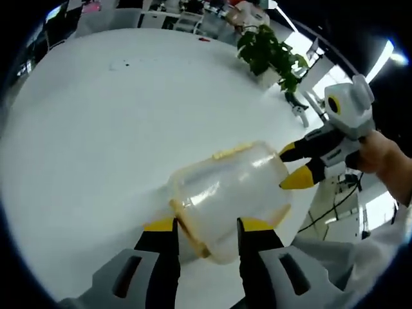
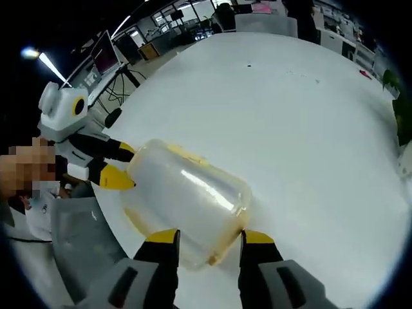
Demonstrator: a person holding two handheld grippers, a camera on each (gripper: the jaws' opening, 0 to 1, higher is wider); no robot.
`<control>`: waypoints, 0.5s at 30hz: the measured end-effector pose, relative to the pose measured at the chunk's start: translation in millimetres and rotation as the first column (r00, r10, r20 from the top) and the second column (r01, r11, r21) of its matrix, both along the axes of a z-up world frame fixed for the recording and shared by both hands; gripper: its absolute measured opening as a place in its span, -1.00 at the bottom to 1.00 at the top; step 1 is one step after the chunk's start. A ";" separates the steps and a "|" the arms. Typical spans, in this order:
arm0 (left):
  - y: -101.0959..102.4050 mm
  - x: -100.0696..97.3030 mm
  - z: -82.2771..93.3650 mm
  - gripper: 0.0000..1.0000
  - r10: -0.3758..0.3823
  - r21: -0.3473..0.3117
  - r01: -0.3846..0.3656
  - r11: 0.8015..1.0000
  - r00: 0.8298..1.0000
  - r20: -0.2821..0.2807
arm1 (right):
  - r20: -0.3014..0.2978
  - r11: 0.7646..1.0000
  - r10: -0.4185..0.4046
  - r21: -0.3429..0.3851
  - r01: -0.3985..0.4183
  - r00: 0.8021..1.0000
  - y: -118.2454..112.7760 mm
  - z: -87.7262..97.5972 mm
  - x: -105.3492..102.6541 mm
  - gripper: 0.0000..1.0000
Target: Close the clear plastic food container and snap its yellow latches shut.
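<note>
So the clear container sits on the white table right near its edge, lid already down on it by the look of things, and it's sandwiched between the two grippers, one at each short end. Its long axis runs pretty much straight from one gripper to the other.

In the left gripper view, the left gripper has its jaws spread fairly wide with the near end of the box poking in between the yellow tips, and a yellow latch runs right down that gap. Whether the tips actually touch the plastic is hard to call. The right gripper comes in from the far end, jaws parted, lower tip right up against the container's wall.

The right gripper view mirrors it: the right gripper has open jaws straddling its own end, and the left gripper pokes at the opposite end.

Neither one is clamped on anything. Both are equally close, each lined up with its own end latch, so the next press probably goes inward along that long axis, and the box could skid if only one side pushes.
</note>
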State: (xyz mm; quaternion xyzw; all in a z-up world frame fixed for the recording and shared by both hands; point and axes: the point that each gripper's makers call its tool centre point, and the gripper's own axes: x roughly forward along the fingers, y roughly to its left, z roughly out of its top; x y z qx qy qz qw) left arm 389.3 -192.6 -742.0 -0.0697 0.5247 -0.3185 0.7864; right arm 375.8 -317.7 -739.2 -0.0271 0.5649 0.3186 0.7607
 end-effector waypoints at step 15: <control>-0.2 5.0 1.5 -0.34 -0.002 -0.007 0.003 1.000 1.000 0.028 | -0.063 0.988 -0.071 0.132 0.078 0.996 8.9 -5.6 9.2 -0.31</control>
